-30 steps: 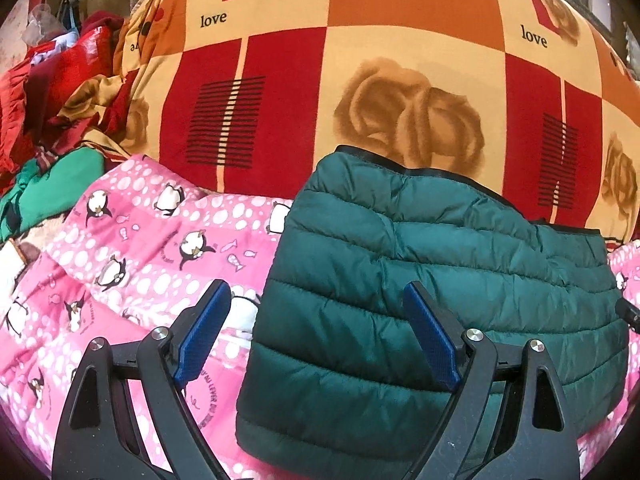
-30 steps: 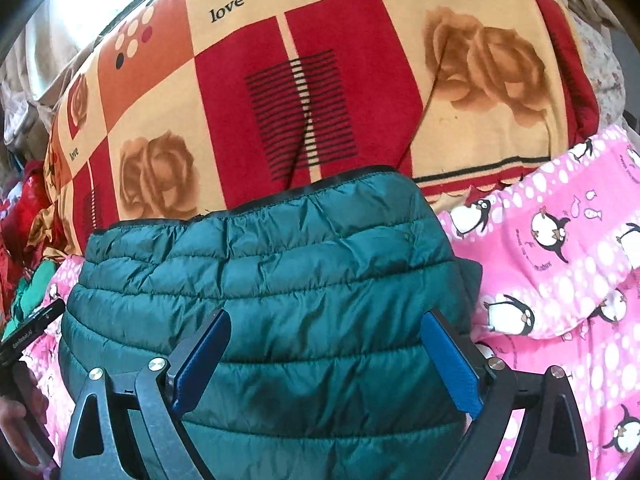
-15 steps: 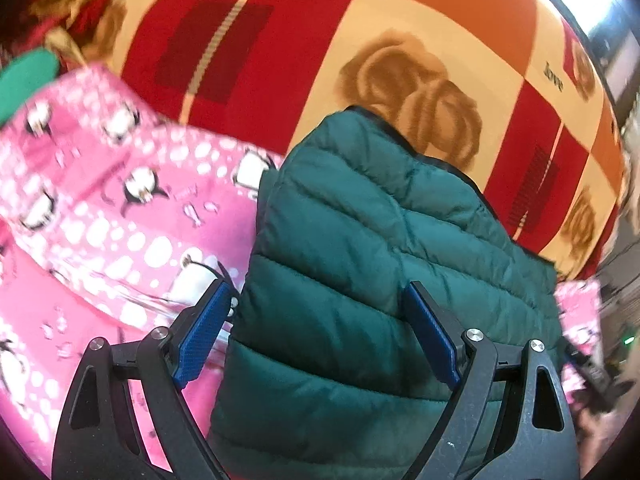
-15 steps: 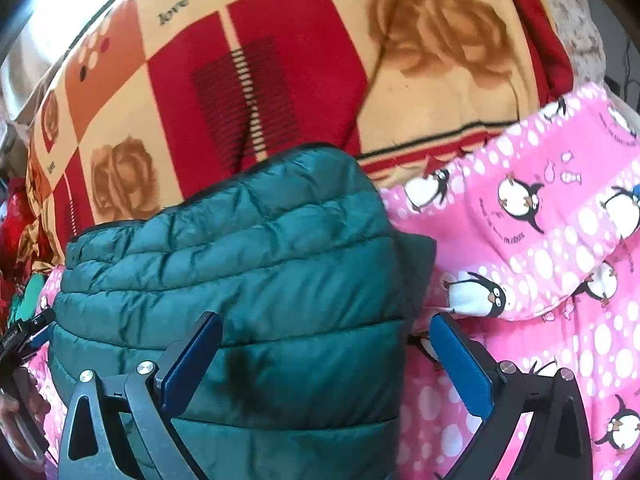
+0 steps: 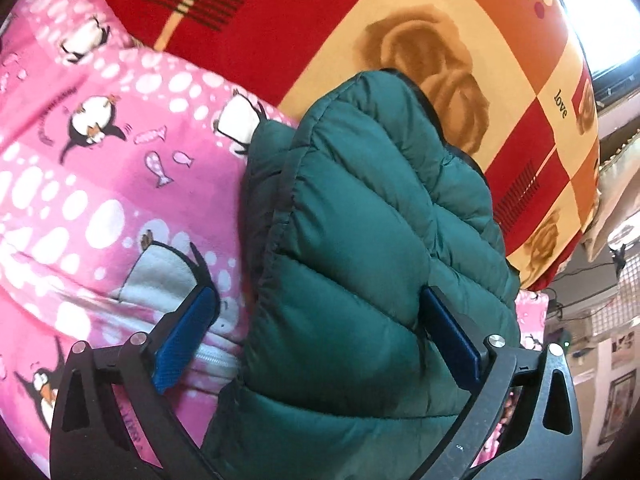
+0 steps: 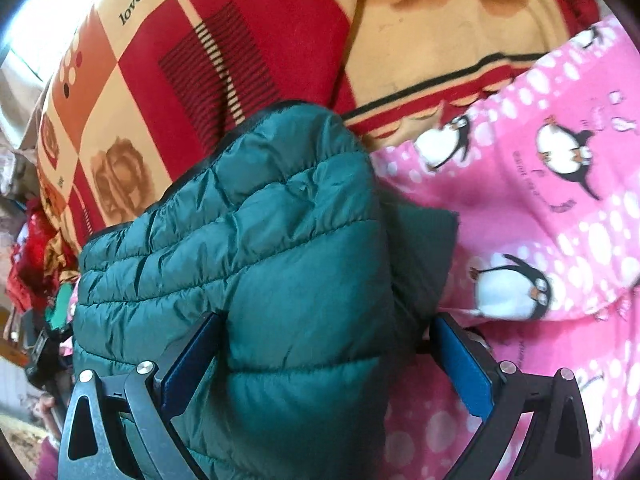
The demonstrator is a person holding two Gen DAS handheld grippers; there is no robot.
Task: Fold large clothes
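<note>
Left wrist view. The green quilted jacket (image 5: 360,240) lies on a pink penguin-print blanket (image 5: 80,184), its far end resting against the red and orange checked blanket (image 5: 400,20) behind. It is already a compact, thick bundle: a second layer with a dark bound edge shows under the top layer along its left side, which suggests at least one fold is made. The left tool (image 5: 316,344) is spread wide. Its left finger (image 5: 184,336) lies over the pink blanket just beside the jacket's left edge; its right finger (image 5: 452,336) presses into the quilted top. The near left part of the bundle thus sits between the jaws, not yet pinched.

Right wrist view. The same jacket (image 6: 260,248) fills the centre and left, with a dark flap jutting out on its right edge beside the pink blanket (image 6: 560,200); the checked blanket (image 6: 240,60) lies beyond. The right tool (image 6: 324,360) is likewise spread. Its left finger (image 6: 188,364) is against the quilted surface, its right finger (image 6: 460,364) just off the jacket's right edge near the flap, so the near right part of the bundle sits between the jaws unclamped.

Progress, as a judgement: folding is well advanced; what seems left is closing both tools on the near end and one more fold or tidying of the protruding flap.
</note>
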